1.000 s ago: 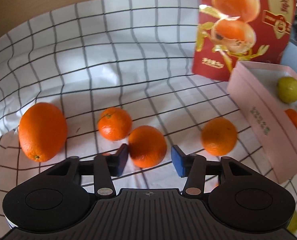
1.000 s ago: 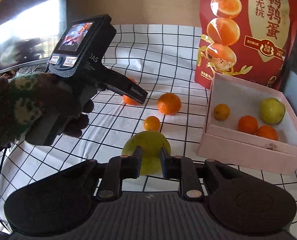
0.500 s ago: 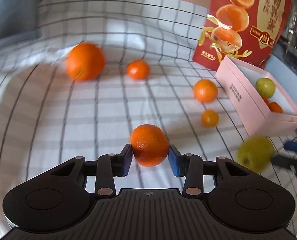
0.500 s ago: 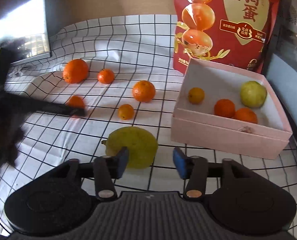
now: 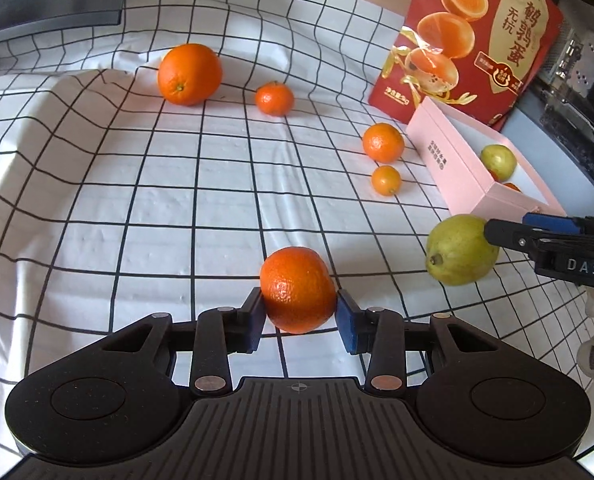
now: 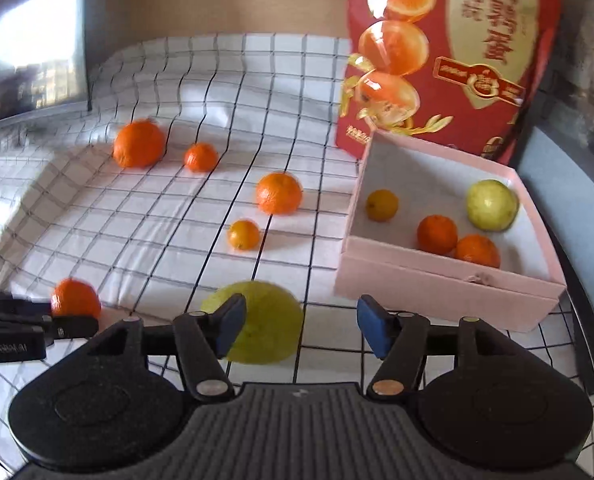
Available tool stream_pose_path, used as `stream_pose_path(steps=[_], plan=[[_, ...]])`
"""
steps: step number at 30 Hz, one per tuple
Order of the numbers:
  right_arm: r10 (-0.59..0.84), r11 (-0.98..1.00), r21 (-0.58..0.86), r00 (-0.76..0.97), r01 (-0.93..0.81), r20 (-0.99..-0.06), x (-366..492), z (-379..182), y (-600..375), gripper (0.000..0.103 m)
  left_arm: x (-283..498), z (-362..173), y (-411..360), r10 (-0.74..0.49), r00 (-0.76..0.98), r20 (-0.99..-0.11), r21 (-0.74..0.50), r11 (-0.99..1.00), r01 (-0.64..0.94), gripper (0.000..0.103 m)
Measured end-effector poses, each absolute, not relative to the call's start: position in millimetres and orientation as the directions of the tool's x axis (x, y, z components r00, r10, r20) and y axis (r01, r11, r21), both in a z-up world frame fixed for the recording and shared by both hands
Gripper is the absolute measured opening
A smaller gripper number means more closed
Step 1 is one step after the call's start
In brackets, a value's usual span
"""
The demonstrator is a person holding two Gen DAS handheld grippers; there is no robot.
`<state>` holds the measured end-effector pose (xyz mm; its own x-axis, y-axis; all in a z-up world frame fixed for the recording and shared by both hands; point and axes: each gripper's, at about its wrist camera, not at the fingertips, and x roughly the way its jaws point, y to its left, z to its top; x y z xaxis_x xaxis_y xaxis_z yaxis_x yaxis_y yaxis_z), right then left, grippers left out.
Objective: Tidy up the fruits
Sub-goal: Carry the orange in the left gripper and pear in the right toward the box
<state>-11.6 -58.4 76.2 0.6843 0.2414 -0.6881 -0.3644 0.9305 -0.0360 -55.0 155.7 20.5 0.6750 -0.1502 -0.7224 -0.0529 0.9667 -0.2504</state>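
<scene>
The left gripper (image 5: 299, 318) gripped a mandarin (image 5: 297, 289), jaws closing on it, while the right gripper's (image 6: 297, 326) jaws were opening, a green fruit (image 6: 261, 322) loose between them, the pink box (image 6: 449, 286) at 2 o'clock holding 4 fruits.

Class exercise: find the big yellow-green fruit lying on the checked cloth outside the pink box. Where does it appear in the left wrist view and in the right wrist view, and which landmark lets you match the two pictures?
Left wrist view: the yellow-green fruit sits at the right edge, beside the other gripper's finger.
Right wrist view: the yellow-green fruit is bottom centre, just behind the finger pads.
Shared landmark: the pink box.
</scene>
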Motion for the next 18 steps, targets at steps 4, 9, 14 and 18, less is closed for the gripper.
stream_pose_path(steps=[4, 9, 14, 18], plan=[[0.180, 0.937, -0.097, 0.703, -0.335, -0.688, -10, 79, -68, 0.064, -54, 20, 161, -0.169, 0.674, -0.719, -0.279, 0.959, -0.056, 0.042], [0.050, 0.955, -0.162, 0.676, -0.247, -0.735, -4, 69, -105, 0.065, -53, 20, 161, -0.174, 0.678, -0.714, -0.287, 0.956, -0.058, 0.042], [0.008, 0.965, -0.161, 0.640, -0.205, -0.769, -5, 50, -122, 0.063, -51, 19, 161, -0.176, 0.678, -0.714, -0.292, 0.955, -0.059, 0.042], [0.005, 0.961, -0.169, 0.625, -0.219, -0.781, -10, 44, -126, 0.063, -50, 19, 161, -0.173, 0.676, -0.716, -0.286, 0.957, -0.058, 0.042]])
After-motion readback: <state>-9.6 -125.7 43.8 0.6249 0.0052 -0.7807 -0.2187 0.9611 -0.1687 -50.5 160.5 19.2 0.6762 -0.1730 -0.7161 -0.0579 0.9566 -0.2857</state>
